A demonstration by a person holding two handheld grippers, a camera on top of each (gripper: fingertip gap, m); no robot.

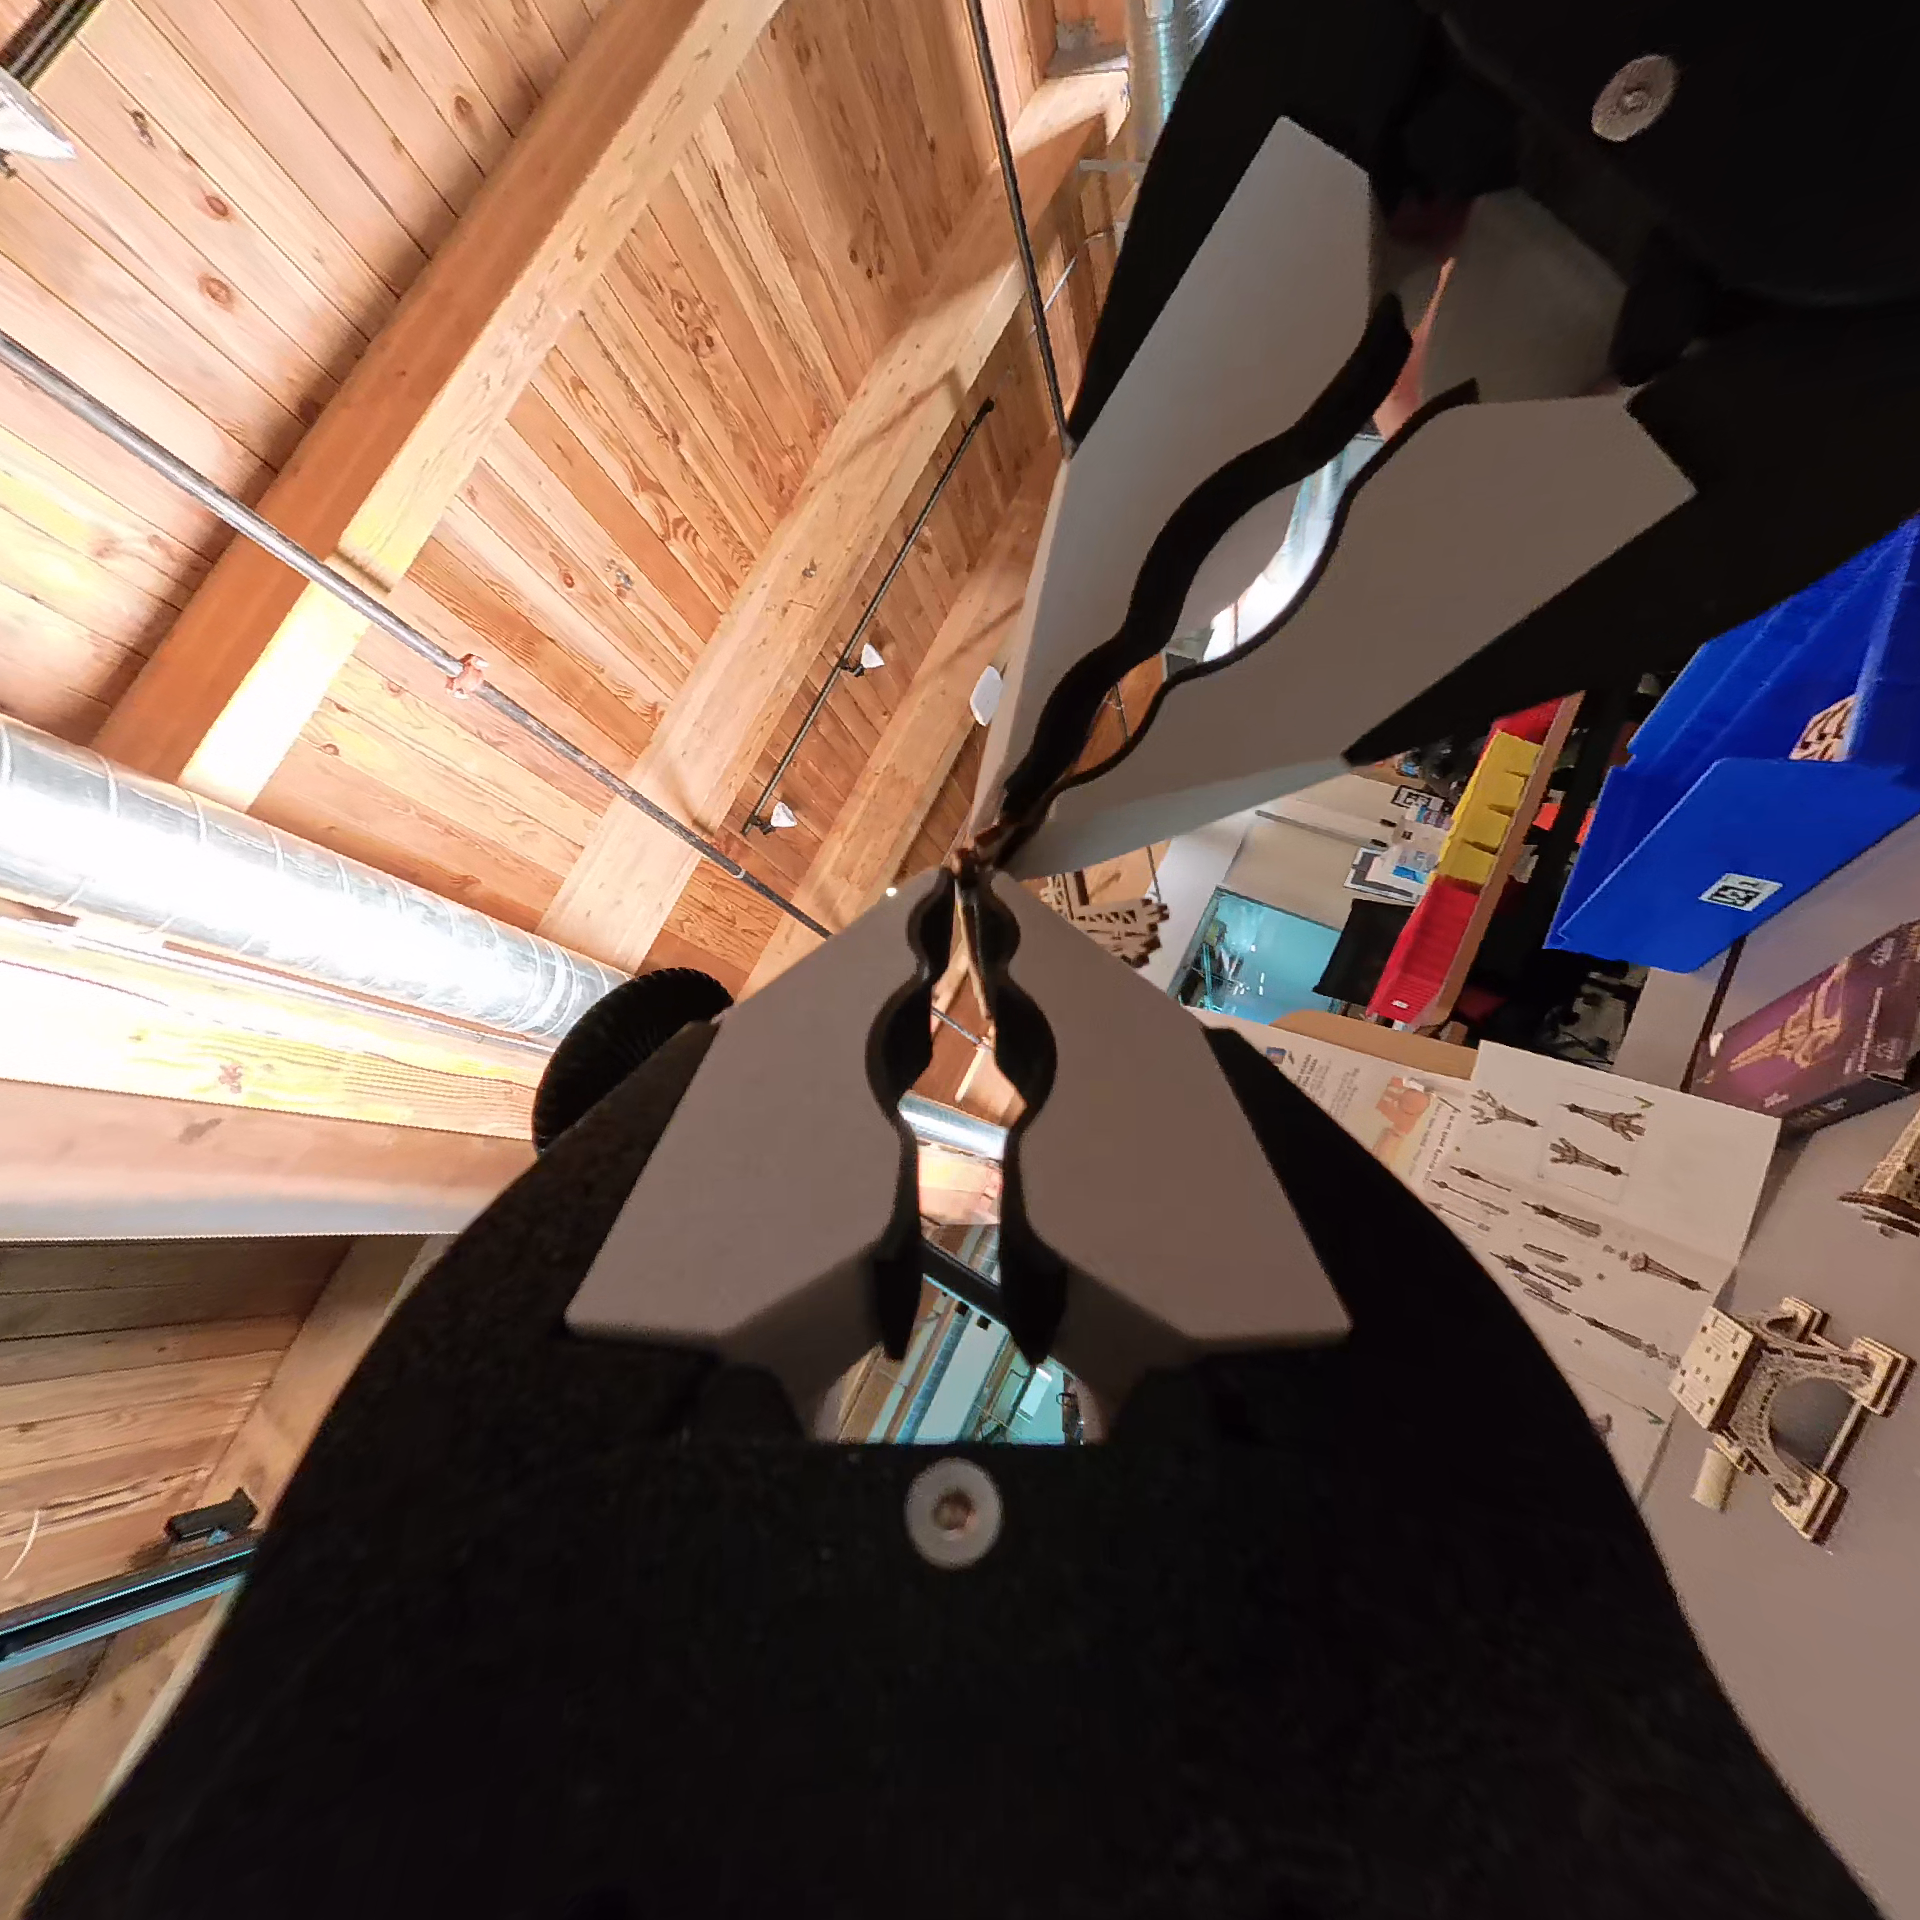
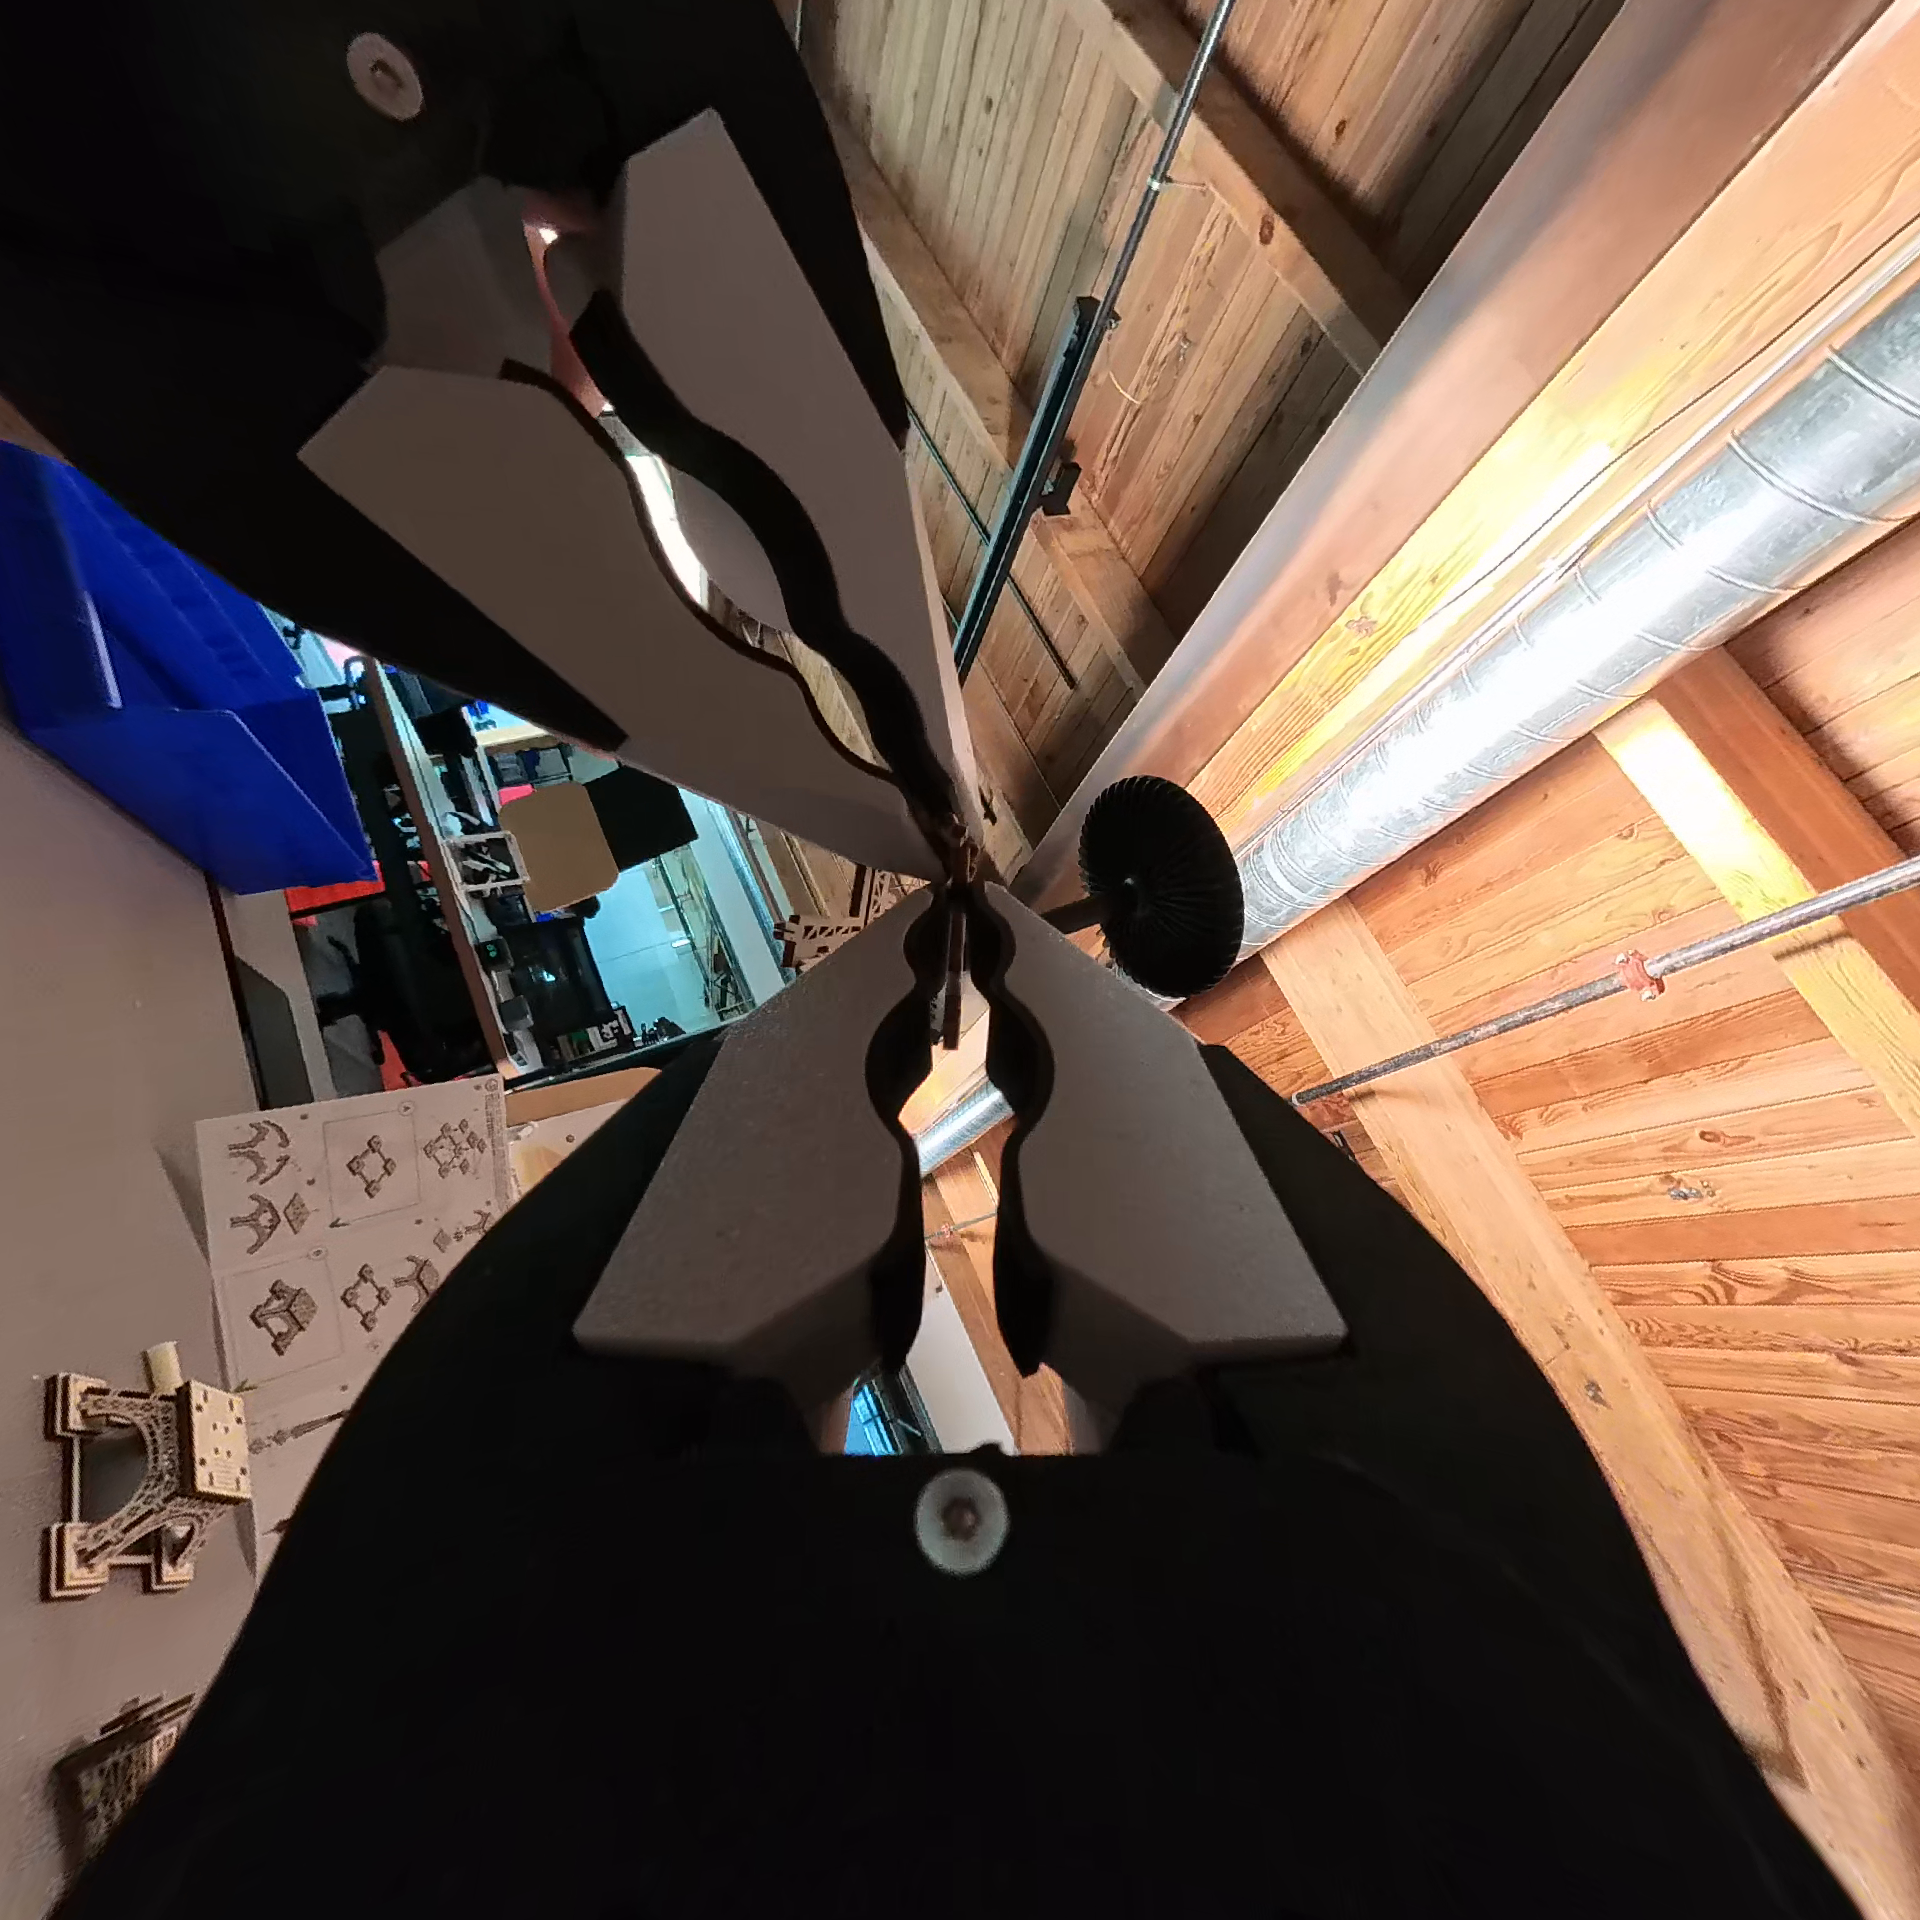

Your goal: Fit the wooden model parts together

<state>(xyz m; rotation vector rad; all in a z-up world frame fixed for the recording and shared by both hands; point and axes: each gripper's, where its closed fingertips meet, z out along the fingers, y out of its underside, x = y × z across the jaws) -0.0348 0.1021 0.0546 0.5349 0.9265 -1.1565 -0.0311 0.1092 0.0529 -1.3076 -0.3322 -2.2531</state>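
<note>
Both grippers are raised off the table, tip to tip. My left gripper (image 1: 966,896) is shut on a thin wooden strip (image 1: 978,971) seen edge-on between its fingers. The right gripper (image 1: 995,831) comes in from the upper right and touches the same spot. In the right wrist view my right gripper (image 2: 951,896) is shut on a thin dark wooden strip (image 2: 951,977), and the left gripper (image 2: 943,821) meets it from the upper left. A wooden lattice part (image 1: 1112,916) sticks out sideways behind the tips; it also shows in the right wrist view (image 2: 831,925). I cannot tell which gripper holds it.
On the grey table (image 1: 1787,1683) lie a built wooden tower base (image 1: 1777,1403), also in the right wrist view (image 2: 145,1455), a printed instruction sheet (image 1: 1558,1174), a blue bin (image 1: 1766,779), a dark box (image 1: 1829,1029) and another wooden section (image 2: 114,1766). A wooden ceiling with ducts fills the background. Both grippers' tips are close together, under 4 cm apart.
</note>
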